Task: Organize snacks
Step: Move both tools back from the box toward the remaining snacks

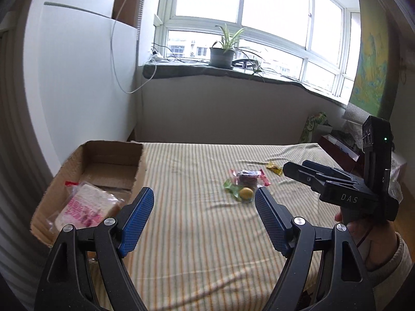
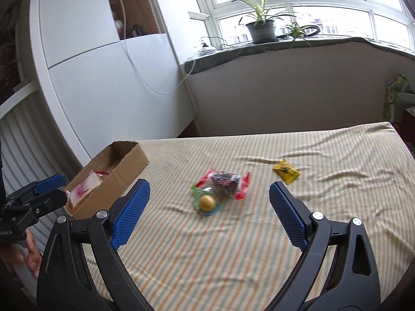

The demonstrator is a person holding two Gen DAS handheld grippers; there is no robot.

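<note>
Left wrist view — left gripper [image 1: 203,194] spread wide and empty over the striped cloth [image 1: 197,246].
A cardboard box [image 1: 114,155] at left holds a bagged bread slice [image 1: 85,208]; wrapped snacks [image 1: 245,184] lie ahead.

Right wrist view — right gripper [image 2: 209,189] also gaping, nothing between its pads; the snacks sit mid-cloth, a yellow packet [image 2: 285,172] apart at right.

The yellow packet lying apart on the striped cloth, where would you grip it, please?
Probably the yellow packet across its flat middle, from above: it lies flat on the striped cloth, clear of other snacks, nearest the open right gripper.
</note>
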